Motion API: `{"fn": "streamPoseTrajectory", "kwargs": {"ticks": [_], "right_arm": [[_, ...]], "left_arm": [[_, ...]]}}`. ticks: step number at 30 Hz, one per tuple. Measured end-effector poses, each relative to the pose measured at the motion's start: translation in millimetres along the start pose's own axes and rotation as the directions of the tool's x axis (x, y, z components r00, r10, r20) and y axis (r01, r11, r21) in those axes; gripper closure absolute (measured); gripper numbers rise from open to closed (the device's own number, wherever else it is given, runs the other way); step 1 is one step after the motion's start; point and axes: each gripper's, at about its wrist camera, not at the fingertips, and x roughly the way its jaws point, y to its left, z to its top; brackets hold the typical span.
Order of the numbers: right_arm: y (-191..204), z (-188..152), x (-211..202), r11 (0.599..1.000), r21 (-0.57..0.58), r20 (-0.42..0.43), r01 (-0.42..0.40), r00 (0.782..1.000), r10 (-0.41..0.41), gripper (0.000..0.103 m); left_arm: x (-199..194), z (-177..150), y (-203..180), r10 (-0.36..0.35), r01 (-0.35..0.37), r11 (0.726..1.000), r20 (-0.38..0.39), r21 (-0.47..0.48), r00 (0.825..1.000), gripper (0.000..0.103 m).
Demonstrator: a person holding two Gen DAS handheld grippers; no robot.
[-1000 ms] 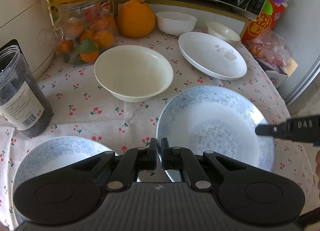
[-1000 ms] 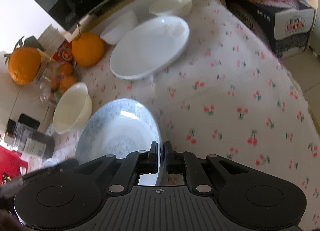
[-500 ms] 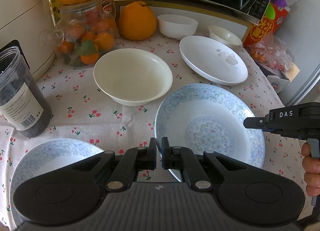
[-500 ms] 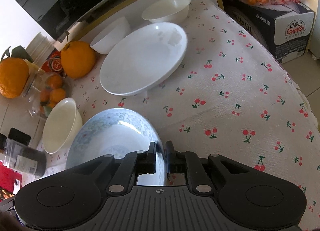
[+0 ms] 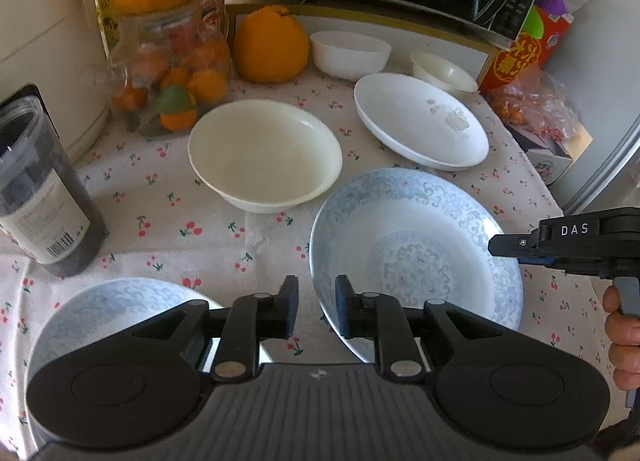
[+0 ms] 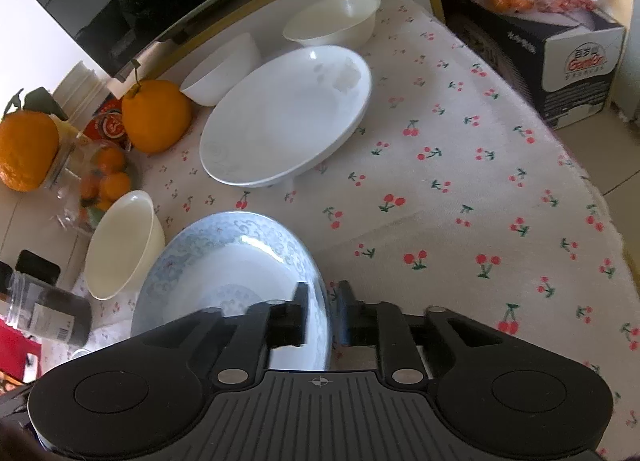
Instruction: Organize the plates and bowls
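While both tools are opening, each straddles one edge of the blue plate (image 5: 416, 245), which lies on the bench (image 6: 460, 189) just beside the cream bowl (image 5: 264, 153). In the left view the left tool (image 5: 316, 311) has its jaws a little apart at the plate's near-left rim, the rim running into the gap with no pad pressing on it. In the right view the right tool (image 6: 323, 311) has the plate's rim standing between its parted pads, clear of both.

Only the left view shows a second blue plate (image 5: 108, 301) at lower left, half hidden behind the tool body, and the right tool from outside, with fingers of a hand (image 5: 622, 337) on its handle, cut off by the frame. Only the right view shows the bench's far right stretch of cherry-print cloth and a box (image 6: 560, 53) beyond its edge.

The white plate (image 6: 288, 117) sits farther back, with two small bowls (image 5: 350, 53) behind it. A pale smear on the white plate is too faint to identify. The dark jar (image 5: 36, 189) is cut off at the left edge.
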Motion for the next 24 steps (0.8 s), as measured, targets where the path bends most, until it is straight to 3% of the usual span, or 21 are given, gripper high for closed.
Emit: {"fn": "streamPoseTrajectory", "kwargs": {"ticks": [3,5,13,16,24], "right_arm": [[1,-3,-8,1.000,0.000,0.010,-0.016,1.000,0.016,0.065],[2,-5,-15,1.000,0.005,0.022,-0.020,1.000,0.020,0.040],[6,-16,-41,0.998,0.002,0.063,-0.063,0.996,0.062,0.012],[8,-23,-49,0.998,-0.008,0.082,-0.058,0.995,0.058,0.005],[23,-42,-59,0.996,-0.067,0.094,-0.064,0.993,0.070,0.005]], "left_arm": [[-7,0,0,-0.006,0.006,1.000,0.018,0.015,1.000,0.067],[-12,-1,0,-0.014,0.013,1.000,0.028,0.021,1.000,0.050],[-30,-9,2,-0.024,0.018,0.998,0.099,0.061,0.995,0.000],[-35,-14,6,-0.014,0.006,0.998,0.118,0.065,0.993,0.000],[-49,-27,27,0.003,-0.007,0.999,0.124,0.032,0.992,0.000]]}}
